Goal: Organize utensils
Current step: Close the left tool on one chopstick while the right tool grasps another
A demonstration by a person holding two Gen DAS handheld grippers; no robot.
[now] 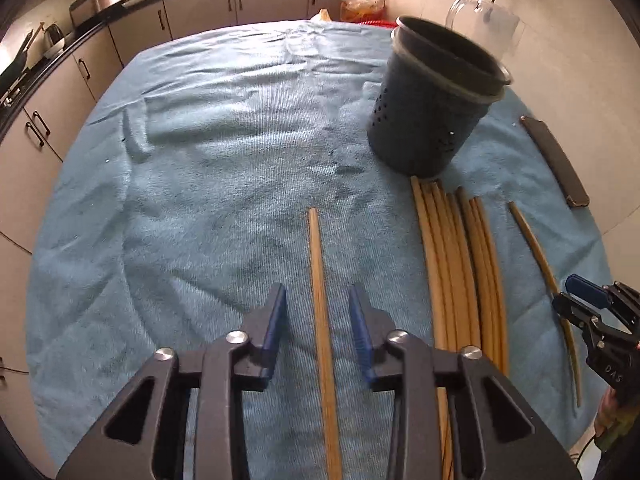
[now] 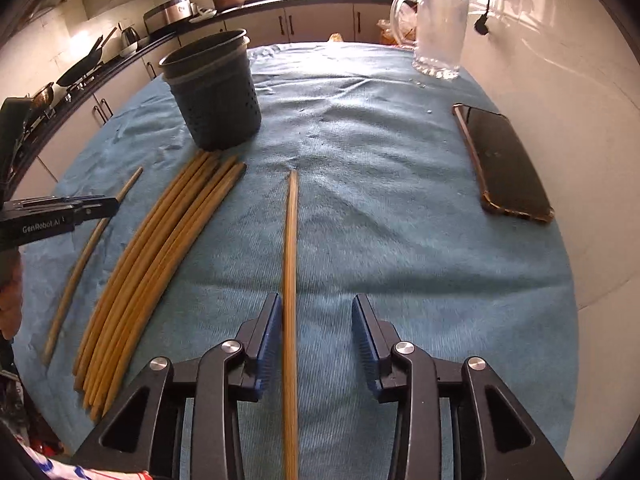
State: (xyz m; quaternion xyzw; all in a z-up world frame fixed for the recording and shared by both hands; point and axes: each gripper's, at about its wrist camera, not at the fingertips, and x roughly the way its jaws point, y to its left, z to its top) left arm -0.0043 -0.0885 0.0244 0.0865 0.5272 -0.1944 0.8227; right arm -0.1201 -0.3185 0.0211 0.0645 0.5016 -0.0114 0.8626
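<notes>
Left gripper [image 1: 317, 308]: jaws parted, narrow gap; blue pads clear of the wood on both sides. Nothing gripped.
Left chopstick [image 1: 320, 300]: lies flat on the cloth, running lengthwise between the left pads and on past the tips; touching neither pad.
Right gripper [image 2: 315, 320]: jaws parted, somewhat wider than the left. Nothing clamped.
Right chopstick [image 2: 291, 280]: lies flat on the cloth between the right fingers, hard against or just beside the left-hand pad; well clear of the other pad. Contact cannot be settled from this view.
Chopstick bundle [image 2: 148, 264]: many sticks side by side on the cloth, between the two single sticks; far ends reach the foot of the holder.
Utensil holder [image 2: 214, 96]: dark, perforated bucket, upright on the cloth, mouth open; inside not visible.
Cloth [image 2: 400, 240]: blue towel covering the table, creased.
Phone [image 2: 504, 164]: dark, flat on the cloth, near the right edge, well apart from the sticks.
Glass pitcher [image 2: 438, 32]: clear, upright at the far edge of the table.
Surroundings: kitchen counter [image 1: 120, 8] with cabinets and cookware behind the table.
</notes>
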